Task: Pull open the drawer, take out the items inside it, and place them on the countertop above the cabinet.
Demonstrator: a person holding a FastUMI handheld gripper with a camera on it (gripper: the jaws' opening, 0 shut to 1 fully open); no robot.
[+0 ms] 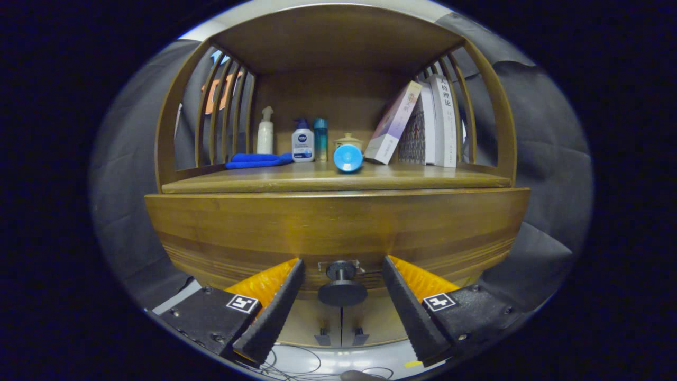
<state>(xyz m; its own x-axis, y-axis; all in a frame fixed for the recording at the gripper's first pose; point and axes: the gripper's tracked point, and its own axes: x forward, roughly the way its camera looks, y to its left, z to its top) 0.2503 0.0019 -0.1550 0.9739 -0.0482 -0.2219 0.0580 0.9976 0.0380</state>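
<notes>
Between the spread fingers of the gripper (342,264), which grips nothing, sits the round knob (342,286) of the closed wooden drawer (338,227) below the countertop (423,180).

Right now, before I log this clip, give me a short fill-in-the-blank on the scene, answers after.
1. The drawer is ____.
2. The gripper is open, its fingers either side of the drawer's ____.
3. The blue cloth lies on the countertop in front of the white ____ bottle.
4. The books lean beside the ____ side rails.

Answers: closed; knob; pump; right
</notes>
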